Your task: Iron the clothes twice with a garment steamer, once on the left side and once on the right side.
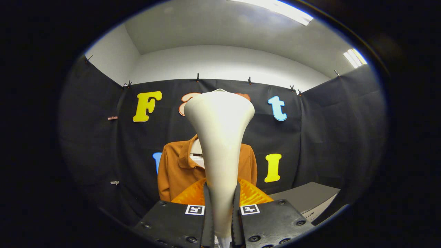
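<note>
The white garment steamer stands upright between my fingers, its narrow handle pinched low and its wide head flaring upward. My gripper is shut on that handle. Beyond the steamer hangs an orange-brown collared shirt on a hanger against the black cloth wall. The steamer hides the shirt's middle, so the left shoulder, collar and a strip of the right shoulder show. The steamer stands some way short of the shirt.
A grey tabletop corner lies to the right, beyond the fingers. Black cloth walls close in on the left, back and right. Bright ceiling lights shine overhead.
</note>
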Motion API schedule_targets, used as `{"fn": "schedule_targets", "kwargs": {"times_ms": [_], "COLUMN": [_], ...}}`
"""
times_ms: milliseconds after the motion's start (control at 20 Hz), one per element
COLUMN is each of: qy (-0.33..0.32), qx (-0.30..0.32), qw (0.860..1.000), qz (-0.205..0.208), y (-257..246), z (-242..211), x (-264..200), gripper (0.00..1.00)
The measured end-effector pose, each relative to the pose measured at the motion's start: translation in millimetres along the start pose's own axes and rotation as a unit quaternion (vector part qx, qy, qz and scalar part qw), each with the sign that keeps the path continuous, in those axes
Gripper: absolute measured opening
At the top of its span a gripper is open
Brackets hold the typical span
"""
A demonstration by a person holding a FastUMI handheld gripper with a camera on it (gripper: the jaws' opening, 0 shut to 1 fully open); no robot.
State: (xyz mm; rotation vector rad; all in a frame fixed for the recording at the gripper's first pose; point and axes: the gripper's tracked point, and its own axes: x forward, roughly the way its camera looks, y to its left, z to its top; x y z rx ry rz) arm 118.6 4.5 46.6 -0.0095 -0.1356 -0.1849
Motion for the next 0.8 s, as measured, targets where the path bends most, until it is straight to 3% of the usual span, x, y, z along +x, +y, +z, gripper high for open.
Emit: {"fn": "schedule_targets", "kwargs": {"times_ms": [800], "qy": [-0.004], "qx": [-0.003], "qw": [1.0], "qz": [0.004], "y": [-0.8], "z": [2.6], "x": [-3.3], "gripper": [0.23]}}
